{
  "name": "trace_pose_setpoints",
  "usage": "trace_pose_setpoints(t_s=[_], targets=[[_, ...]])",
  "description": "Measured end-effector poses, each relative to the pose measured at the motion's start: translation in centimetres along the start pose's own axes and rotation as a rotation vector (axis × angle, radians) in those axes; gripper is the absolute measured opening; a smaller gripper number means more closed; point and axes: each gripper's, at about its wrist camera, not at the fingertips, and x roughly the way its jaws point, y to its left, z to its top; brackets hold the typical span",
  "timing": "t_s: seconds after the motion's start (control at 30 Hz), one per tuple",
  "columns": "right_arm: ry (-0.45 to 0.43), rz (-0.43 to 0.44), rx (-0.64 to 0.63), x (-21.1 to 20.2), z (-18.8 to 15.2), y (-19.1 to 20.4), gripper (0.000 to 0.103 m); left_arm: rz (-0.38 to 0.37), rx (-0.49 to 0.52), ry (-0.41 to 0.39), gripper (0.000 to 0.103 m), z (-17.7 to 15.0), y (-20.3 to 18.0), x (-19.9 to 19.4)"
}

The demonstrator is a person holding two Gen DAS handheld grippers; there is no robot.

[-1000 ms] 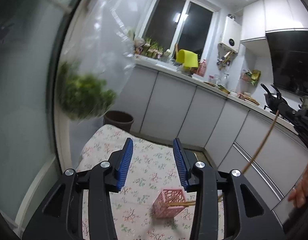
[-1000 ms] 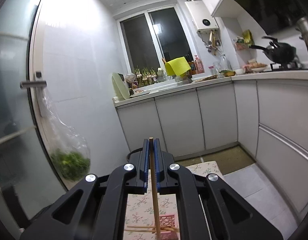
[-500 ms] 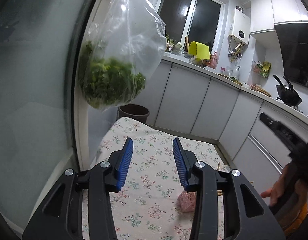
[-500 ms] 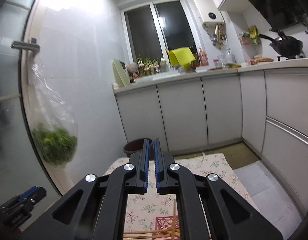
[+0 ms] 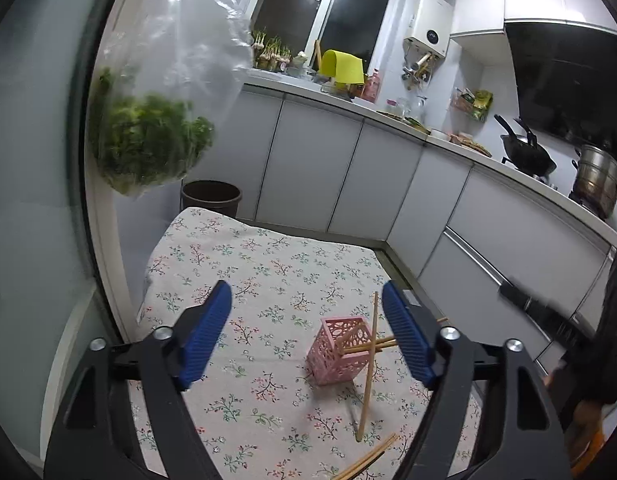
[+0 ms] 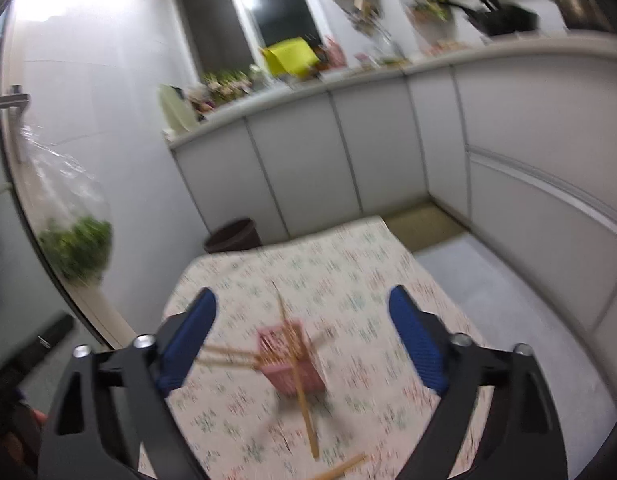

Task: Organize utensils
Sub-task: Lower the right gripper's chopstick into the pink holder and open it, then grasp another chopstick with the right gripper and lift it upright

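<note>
Some chopsticks [image 5: 370, 346] are lodged in the pink holder [image 5: 342, 350]; others [image 5: 366, 462] lie at lower frame. Both claws, left [image 5: 308, 336] and right [image 6: 302, 340], are opening, nothing gripped.

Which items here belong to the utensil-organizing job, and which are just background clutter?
Job:
pink holder
chopstick leaning across it
loose chopsticks near the table edge

Background:
bag of greens
brown bin
wok
steel pot

A home kitchen is shown. Ahead of the gripper, white cabinets [image 5: 308, 168] are run under a counter [image 5: 448, 140] cluttered with jars. To the right, a wok [image 5: 528, 156] and a pot [image 5: 598, 182] are set under a hood [image 5: 568, 76]. A heater [image 5: 428, 36] is mounted beside the window [image 5: 328, 4].
</note>
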Motion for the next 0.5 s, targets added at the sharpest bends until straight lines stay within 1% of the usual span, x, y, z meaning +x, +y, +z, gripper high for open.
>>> trace_pose_setpoints(t_s=[0.03, 0.1, 0.17, 0.2, 0.27, 0.33, 0.37, 0.4, 0.5], targets=[[0.040, -0.001, -0.007, 0.9, -0.9, -0.3, 0.087, 0.011, 0.003, -0.007, 0.078, -0.1, -0.3, -0.2], [0.161, 0.048, -0.028, 4.0, -3.4, -0.8, 0.087, 0.017, 0.003, -0.016, 0.079, -0.1, -0.5, -0.4], [0.254, 0.099, -0.071, 7.1, -5.6, -0.8, 0.087, 0.022, -0.005, -0.026, 0.083, -0.4, -0.5, -0.7], [0.269, 0.070, -0.098, 8.3, -6.5, -0.6, 0.085, 0.025, -0.011, -0.030, 0.085, -0.7, -0.4, -0.8], [0.253, 0.021, -0.156, 9.9, -7.6, -0.1, 0.084, 0.035, -0.012, -0.026, 0.085, -0.9, -0.3, -0.5], [0.262, 0.003, -0.198, 11.3, -8.2, 0.6, 0.075, 0.039, -0.017, -0.011, 0.085, -1.1, 0.1, 0.1], [0.284, 0.004, -0.203, 12.1, -8.4, 0.9, 0.068, 0.036, -0.024, -0.005, 0.085, -1.2, 0.3, 0.3], [0.301, 0.010, -0.195, 12.8, -8.6, 1.1, 0.064, 0.034, -0.027, 0.000, 0.085, -1.2, 0.5, 0.4], [0.318, 0.024, -0.142, 14.2, -9.0, 1.2, 0.062, 0.034, -0.027, 0.009, 0.085, -1.3, 0.9, 0.6]])
